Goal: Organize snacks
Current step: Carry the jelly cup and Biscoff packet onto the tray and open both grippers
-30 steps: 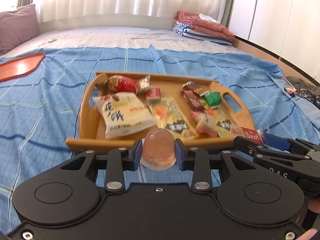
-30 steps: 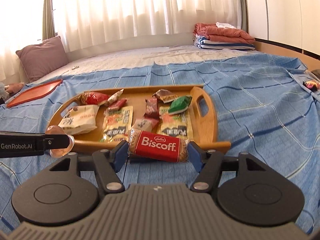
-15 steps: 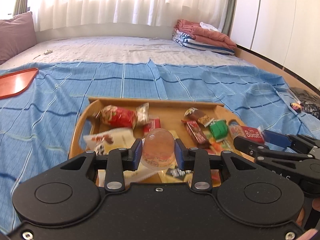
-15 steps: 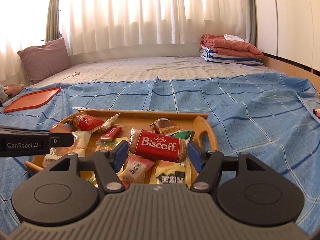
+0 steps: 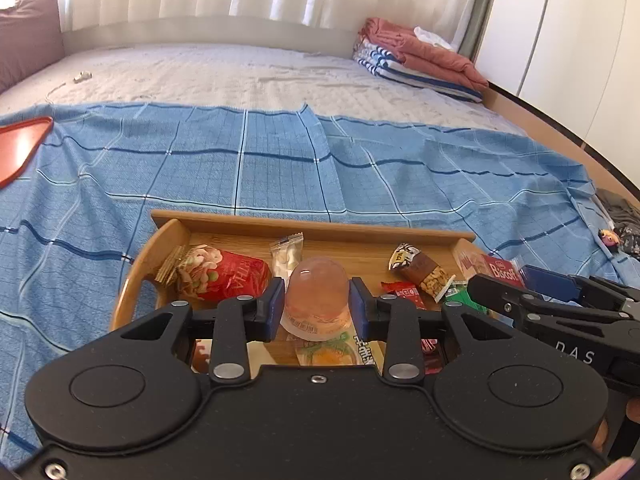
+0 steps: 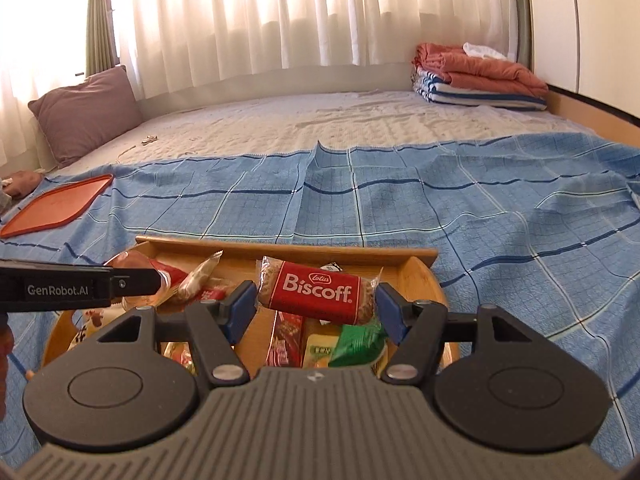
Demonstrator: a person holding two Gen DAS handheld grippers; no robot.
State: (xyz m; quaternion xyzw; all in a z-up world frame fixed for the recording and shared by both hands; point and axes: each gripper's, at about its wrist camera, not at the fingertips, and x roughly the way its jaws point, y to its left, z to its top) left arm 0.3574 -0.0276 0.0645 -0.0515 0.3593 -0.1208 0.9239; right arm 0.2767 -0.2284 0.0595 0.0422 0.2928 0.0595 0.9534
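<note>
My left gripper (image 5: 318, 306) is shut on a clear pink jelly cup (image 5: 318, 300), held over the wooden tray (image 5: 304, 225). My right gripper (image 6: 316, 306) is shut on a red Biscoff biscuit pack (image 6: 316, 293), also above the tray (image 6: 280, 245). The tray holds several snack packets, among them a red nut bag (image 5: 224, 276), a chocolate bar (image 5: 422, 272) and a green packet (image 6: 358, 340). In the left wrist view the right gripper (image 5: 504, 280) reaches in from the right with the Biscoff pack (image 5: 502, 274). In the right wrist view the left gripper's finger (image 6: 80, 286) crosses from the left.
The tray lies on a blue checked blanket (image 5: 280, 168) spread over a bed. An orange lid (image 6: 56, 210) rests at the left. A purple pillow (image 6: 88, 114) and folded bedding (image 6: 480, 76) lie at the far end. Dark clothing (image 5: 622, 224) sits at the right edge.
Both grippers have moved forward from the near rim of the tray to above its contents, each still holding its snack. The tray's near half has slipped under the grippers and out of sight.
</note>
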